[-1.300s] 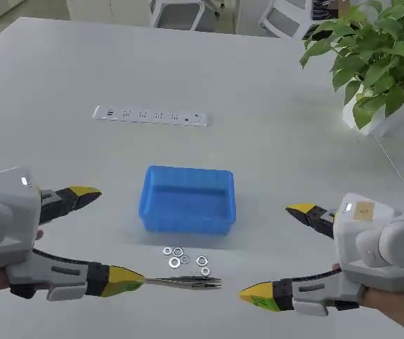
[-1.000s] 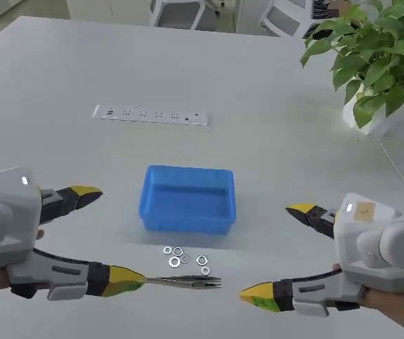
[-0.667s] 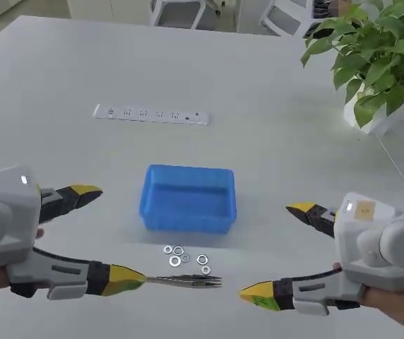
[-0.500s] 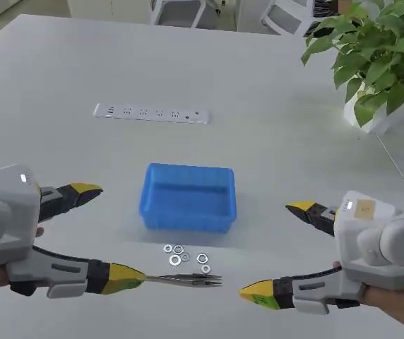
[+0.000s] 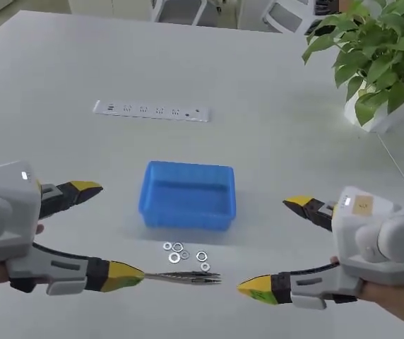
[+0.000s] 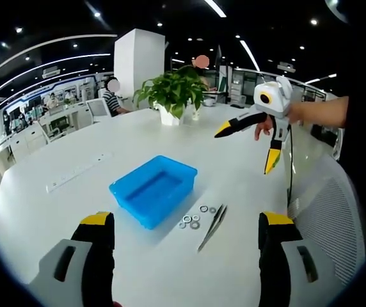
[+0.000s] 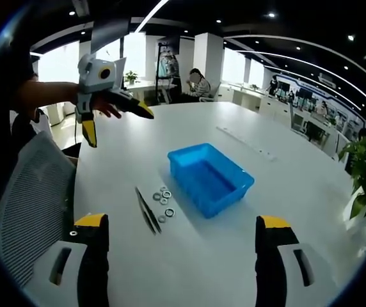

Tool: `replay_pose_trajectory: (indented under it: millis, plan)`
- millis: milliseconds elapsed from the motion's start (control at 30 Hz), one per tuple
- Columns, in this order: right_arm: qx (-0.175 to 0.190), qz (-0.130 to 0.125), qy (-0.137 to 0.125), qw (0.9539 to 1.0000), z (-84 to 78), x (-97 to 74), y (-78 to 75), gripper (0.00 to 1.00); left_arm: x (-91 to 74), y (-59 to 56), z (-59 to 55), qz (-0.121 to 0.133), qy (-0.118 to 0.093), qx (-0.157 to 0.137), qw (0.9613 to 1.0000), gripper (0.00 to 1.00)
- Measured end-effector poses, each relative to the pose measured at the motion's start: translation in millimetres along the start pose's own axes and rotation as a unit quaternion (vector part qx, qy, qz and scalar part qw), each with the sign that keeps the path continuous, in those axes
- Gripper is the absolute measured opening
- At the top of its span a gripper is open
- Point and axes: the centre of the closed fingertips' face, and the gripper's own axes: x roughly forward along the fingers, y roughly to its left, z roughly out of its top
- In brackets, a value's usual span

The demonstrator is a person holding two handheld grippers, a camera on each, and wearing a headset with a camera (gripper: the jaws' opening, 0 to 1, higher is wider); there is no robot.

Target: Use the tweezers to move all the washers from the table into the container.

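Barely anything has shifted: left tongs (image 5: 121, 232) and right tongs (image 5: 262, 244) still hover wide open, holding nothing, so no pickup has begun. Slim steel tweezers (image 5: 184, 277) lie flat on the table (image 5: 258, 141) between them (untouched), the small shiny washers (image 5: 186, 255) clustered just beyond, the blue container (image 5: 188, 194) behind.

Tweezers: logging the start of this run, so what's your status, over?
Left gripper and right gripper both open, hovering empty. Tweezers lying untouched beside the washers. Blue container holds no washers. Nothing in the way.
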Motion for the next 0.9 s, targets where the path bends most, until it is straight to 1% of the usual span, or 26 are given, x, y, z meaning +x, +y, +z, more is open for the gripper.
replay_pose_trajectory:
  millis: [400,600,900]
  plan:
    - [-0.006,-0.003,-0.001,1.0000,1.0,1.4,-3.4,0.95,-0.1,2.7,0.6,0.001,-0.002,0.005,1.0000,0.99]
    - [-0.010,-0.001,0.001,1.0000,0.4,2.0,-3.6,0.94,0.4,1.9,0.7,-0.004,-0.003,0.008,1.0000,0.99]
    - [-0.017,0.004,0.004,0.9998,-1.3,3.3,-4.4,0.92,3.0,-1.2,-2.3,-0.015,0.007,0.018,0.9997,0.96]
